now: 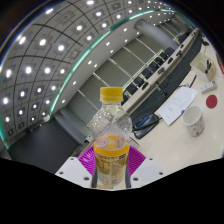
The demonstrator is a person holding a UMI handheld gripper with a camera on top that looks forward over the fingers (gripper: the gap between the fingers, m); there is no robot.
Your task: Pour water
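A clear plastic bottle (110,135) with a yellow cap and a yellow label stands upright between my fingers. It holds an amber liquid in its lower part. My gripper (111,165) is shut on the bottle, with the magenta pads (87,158) pressed on both sides of the label. The bottle is lifted above the white table (160,140). A white paper cup (193,122) stands on the table to the right, beyond the fingers.
A white sheet of paper (178,103) lies behind the cup. A dark flat object (145,123) rests just right of the bottle. Rows of desks and a ceiling with many lights fill the hall beyond.
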